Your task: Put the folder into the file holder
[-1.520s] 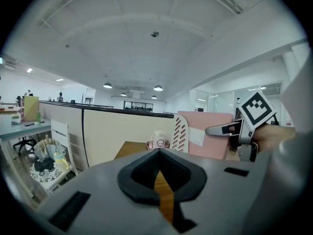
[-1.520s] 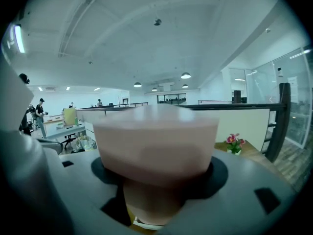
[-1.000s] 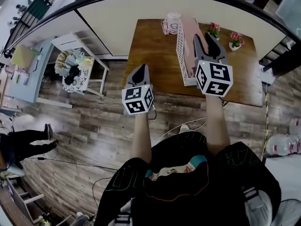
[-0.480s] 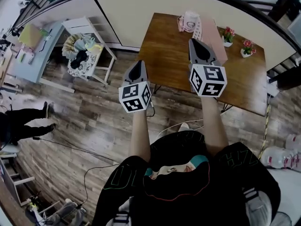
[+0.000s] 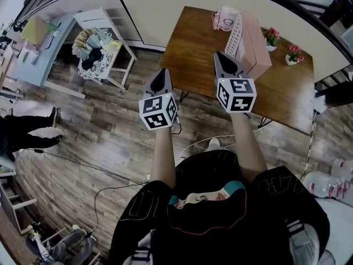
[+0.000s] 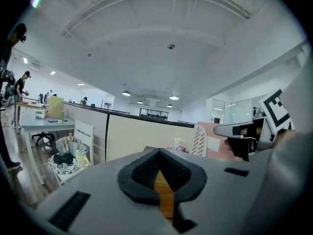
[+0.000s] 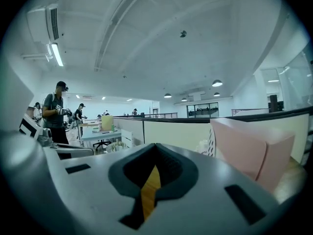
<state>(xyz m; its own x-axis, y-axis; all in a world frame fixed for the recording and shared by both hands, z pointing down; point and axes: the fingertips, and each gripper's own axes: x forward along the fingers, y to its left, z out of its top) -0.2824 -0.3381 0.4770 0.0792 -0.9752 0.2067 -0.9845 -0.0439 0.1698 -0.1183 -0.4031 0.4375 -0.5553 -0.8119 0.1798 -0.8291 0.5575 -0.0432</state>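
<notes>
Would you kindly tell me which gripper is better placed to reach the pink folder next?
Right. The right gripper sits at the table's near edge, before the folder and file holder; the left gripper is by its corner, farther from both.

The brown wooden table (image 5: 193, 48) looks smooth, faintly glossy — the pink card folder (image 5: 256, 48) matt — the white slotted file holder (image 5: 234, 37) matt.
</notes>
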